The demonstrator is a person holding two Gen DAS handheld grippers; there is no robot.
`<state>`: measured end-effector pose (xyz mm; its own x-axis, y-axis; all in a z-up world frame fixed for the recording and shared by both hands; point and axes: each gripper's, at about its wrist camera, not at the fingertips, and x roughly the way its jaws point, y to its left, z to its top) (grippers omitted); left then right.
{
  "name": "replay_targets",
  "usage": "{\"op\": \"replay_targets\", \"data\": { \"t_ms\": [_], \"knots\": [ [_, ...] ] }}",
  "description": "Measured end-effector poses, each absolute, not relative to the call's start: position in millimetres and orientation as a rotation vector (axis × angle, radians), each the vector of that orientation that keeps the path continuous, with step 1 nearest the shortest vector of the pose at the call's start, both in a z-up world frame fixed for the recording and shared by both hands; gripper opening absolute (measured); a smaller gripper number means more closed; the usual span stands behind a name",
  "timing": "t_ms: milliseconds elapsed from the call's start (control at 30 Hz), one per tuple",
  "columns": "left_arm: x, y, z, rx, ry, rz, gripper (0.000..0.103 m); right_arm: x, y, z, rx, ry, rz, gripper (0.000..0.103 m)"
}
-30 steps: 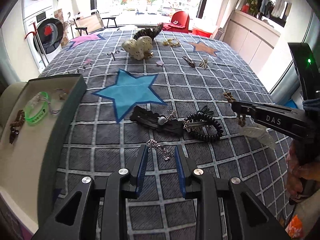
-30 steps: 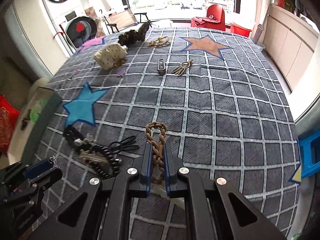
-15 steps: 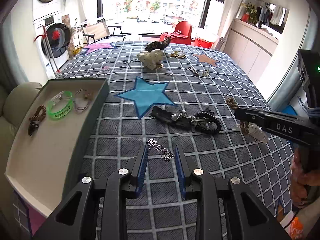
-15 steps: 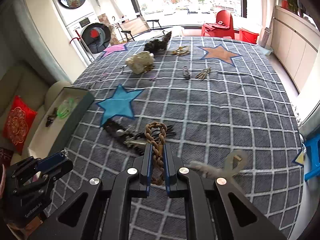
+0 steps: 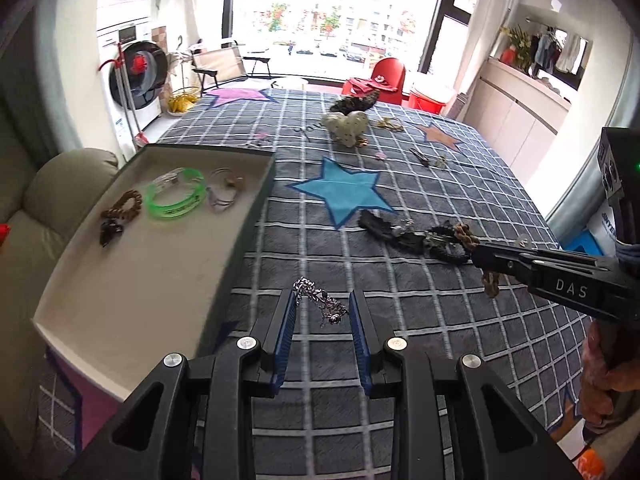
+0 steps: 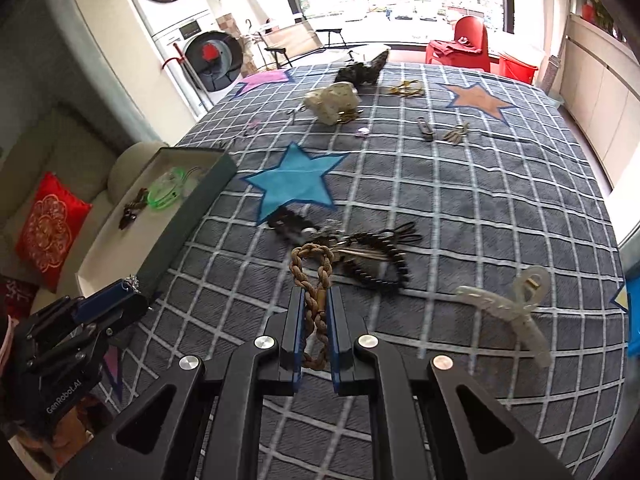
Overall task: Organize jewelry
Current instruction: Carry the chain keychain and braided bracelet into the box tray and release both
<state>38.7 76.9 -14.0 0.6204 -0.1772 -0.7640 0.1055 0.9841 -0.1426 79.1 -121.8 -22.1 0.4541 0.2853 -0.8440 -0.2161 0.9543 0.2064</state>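
Note:
My left gripper (image 5: 322,306) stands partly open above the checked cloth, with a silver chain (image 5: 318,302) hanging from the tip of its left finger across the gap. It is just right of the open box (image 5: 248,216), which holds a green bangle (image 5: 176,196), a brown bracelet (image 5: 124,204) and a thin wire bangle (image 5: 224,190). My right gripper (image 6: 314,312) is shut on a brown braided bracelet (image 6: 312,268) and holds it in the air over the pile of dark jewelry (image 6: 360,248). The right gripper also shows in the left wrist view (image 5: 476,254).
A clear plastic hair clip (image 6: 508,308) lies on the cloth at the right. A white heart cushion (image 6: 332,100), a dark feathery piece (image 6: 360,72), gold pieces (image 6: 406,88) and small clips (image 6: 440,130) lie farther back. A sofa with a red pillow (image 6: 50,228) is at the left.
Both grippers have lifted and moved left toward the box. The brown bracelet has come up off the cloth in the right gripper. The silver chain has stayed on the left gripper's finger.

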Motion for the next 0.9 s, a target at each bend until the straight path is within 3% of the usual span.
{"op": "replay_targets", "data": {
  "t_ms": [900],
  "knots": [
    [55.1, 233.4, -38.3, -0.192, 0.870, 0.128, 0.030, 115.1, 45.4, -16.2, -0.033, 1.094, 0.552, 0.011]
  ]
}}
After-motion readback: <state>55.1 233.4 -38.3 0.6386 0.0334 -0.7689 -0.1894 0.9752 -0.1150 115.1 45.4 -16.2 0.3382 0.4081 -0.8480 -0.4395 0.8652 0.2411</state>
